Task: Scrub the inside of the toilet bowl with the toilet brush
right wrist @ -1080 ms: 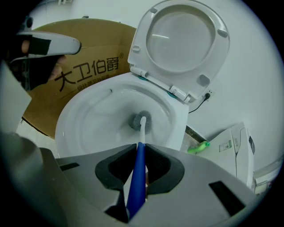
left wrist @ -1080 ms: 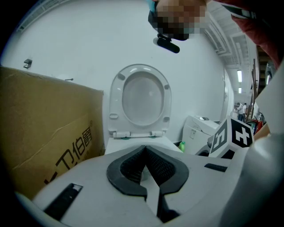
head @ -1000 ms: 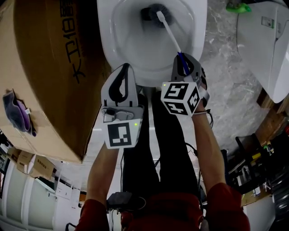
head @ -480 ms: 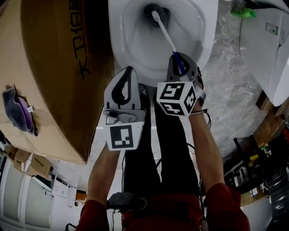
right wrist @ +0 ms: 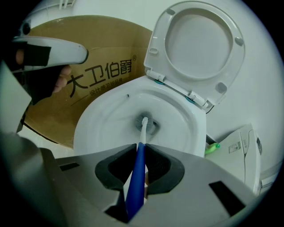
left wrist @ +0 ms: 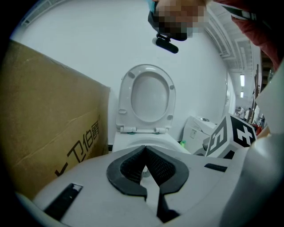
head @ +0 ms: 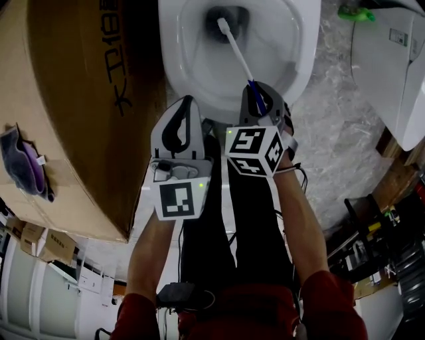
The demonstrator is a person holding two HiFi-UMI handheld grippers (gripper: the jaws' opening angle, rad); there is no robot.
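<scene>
The white toilet bowl (head: pixel 192 80) is at the top centre of the head view, with its seat and lid (right wrist: pixel 199 48) raised. The toilet brush has a blue handle (right wrist: pixel 138 173) and a white shaft (head: pixel 238 53). Its head (right wrist: pixel 144 120) rests down at the dark drain. My right gripper (head: pixel 257 91) is shut on the blue handle over the bowl's near rim. My left gripper (head: pixel 183 109) hovers beside it, just short of the rim, shut with nothing in it (left wrist: pixel 145 153).
A big brown cardboard box (head: pixel 73 113) stands close against the bowl's left side. A green bottle (head: pixel 352 12) and a white fixture (head: pixel 392 60) sit on the marbled floor to the right. Dark clutter lies at the lower right.
My right gripper has shifted a little to the left with the brush, and the brush head has slid leftward at the drain. The left gripper has barely moved.
</scene>
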